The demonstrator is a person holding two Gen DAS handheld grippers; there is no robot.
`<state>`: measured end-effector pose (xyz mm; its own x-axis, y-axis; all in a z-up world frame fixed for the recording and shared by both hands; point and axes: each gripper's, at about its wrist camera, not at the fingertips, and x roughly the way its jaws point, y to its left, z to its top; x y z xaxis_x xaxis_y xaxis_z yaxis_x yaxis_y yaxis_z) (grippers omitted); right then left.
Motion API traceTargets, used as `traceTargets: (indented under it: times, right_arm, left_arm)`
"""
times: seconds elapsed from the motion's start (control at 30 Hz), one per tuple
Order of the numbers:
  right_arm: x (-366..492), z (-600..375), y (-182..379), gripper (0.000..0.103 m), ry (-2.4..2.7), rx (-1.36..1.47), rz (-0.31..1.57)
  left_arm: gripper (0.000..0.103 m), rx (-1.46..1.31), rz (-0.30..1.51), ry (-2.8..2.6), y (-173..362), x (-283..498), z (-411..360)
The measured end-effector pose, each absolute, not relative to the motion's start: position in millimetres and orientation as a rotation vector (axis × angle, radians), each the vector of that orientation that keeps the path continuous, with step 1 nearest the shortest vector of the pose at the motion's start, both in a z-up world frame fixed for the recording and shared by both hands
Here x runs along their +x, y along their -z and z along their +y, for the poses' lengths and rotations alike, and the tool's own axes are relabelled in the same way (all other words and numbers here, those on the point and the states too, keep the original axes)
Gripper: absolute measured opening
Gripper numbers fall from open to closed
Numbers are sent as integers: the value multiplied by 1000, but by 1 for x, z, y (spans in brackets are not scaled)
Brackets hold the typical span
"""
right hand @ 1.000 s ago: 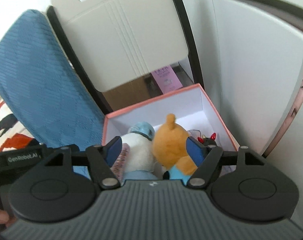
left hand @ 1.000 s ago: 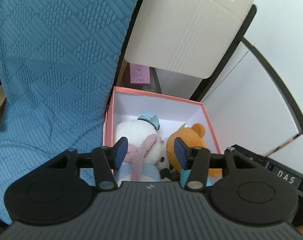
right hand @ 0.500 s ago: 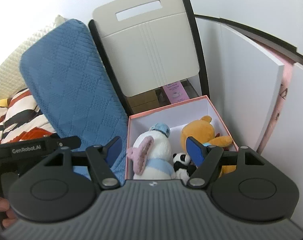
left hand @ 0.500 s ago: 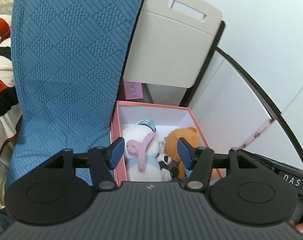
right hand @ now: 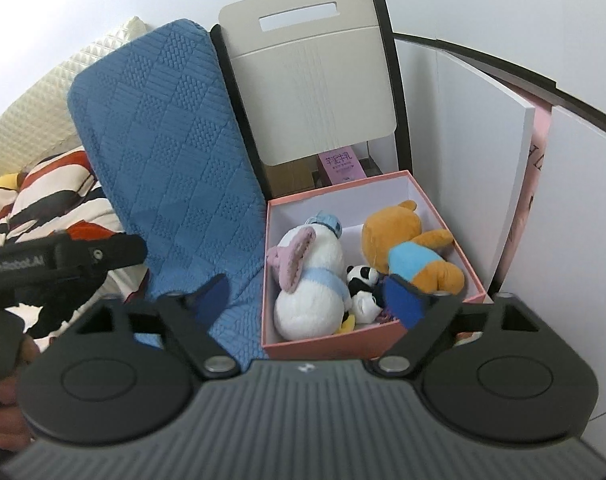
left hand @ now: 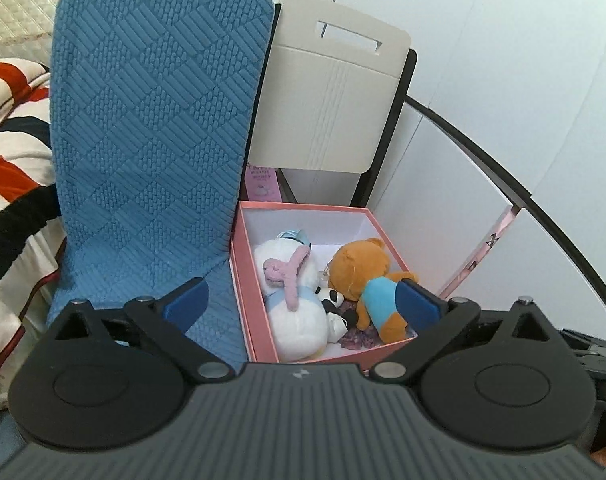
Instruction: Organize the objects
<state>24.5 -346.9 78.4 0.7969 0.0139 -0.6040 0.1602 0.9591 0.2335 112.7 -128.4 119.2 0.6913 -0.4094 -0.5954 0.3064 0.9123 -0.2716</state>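
Left wrist view first: my left gripper (left hand: 301, 300) hangs above the pink box (left hand: 245, 280) with its blue pads spread wide and nothing between them. Down inside the box lies a white duck plush (left hand: 299, 312) with a pink scarf and a pale blue cap, and just beside it an orange bear plush (left hand: 359, 264) in a blue shirt. A small panda plush (left hand: 330, 296) is wedged between the two, touching both. Something purple sits on the box floor under the bear, too small for me to name. To the box's left leans a blue quilted cushion (left hand: 155, 128), its lower edge against the box wall; behind the box stands a beige folding chair (left hand: 335, 96).

Over on the right wrist view, my right gripper (right hand: 309, 294) is also splayed wide open and empty, hovering at the near edge of the same box (right hand: 367, 338). Duck (right hand: 311, 288), panda (right hand: 361, 280) and bear (right hand: 407, 240) lie side by side in it. A striped blanket (right hand: 59, 196) shows at far left, and my left gripper's black body pokes in there too
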Motion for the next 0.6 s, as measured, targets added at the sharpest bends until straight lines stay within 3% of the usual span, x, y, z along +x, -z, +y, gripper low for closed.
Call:
traceTargets:
  times: [0.6]
  right_arm:
    - [1, -353, -23, 89, 120, 285, 661]
  left_arm:
    - [102, -144, 684, 399, -71, 85, -137]
